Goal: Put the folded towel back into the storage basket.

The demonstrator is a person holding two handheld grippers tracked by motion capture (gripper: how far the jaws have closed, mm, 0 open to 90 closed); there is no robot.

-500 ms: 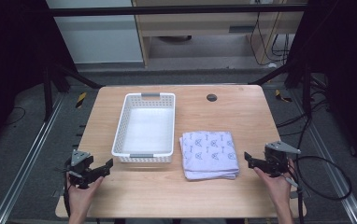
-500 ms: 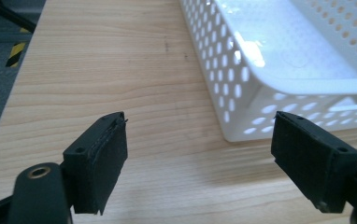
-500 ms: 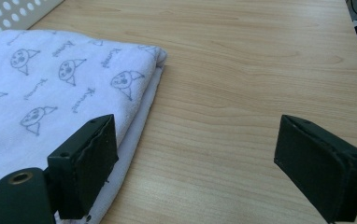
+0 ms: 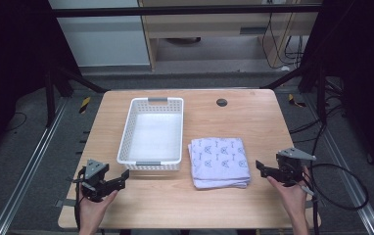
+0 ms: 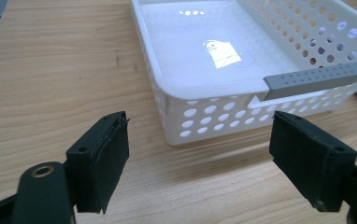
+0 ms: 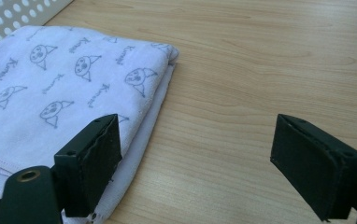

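A folded pale lilac cloth (image 4: 219,161) with a small printed pattern lies right of centre on the wooden table (image 4: 234,122). Left of it stands a white perforated basket (image 4: 151,133), empty, with grey handles. My left gripper (image 4: 122,177) hovers at the front left, open, its jaws pointing at the basket's near corner (image 5: 181,135). My right gripper (image 4: 259,166) is at the front right, open, just right of the cloth's near right corner. In the right gripper view the cloth (image 6: 64,93) lies by the left jaw. Nothing is between either pair of jaws.
A small dark round hole (image 4: 221,102) sits in the table near its far edge. Cables (image 4: 341,181) trail off the right side of the table. Bare wood lies along the front edge between my two hands.
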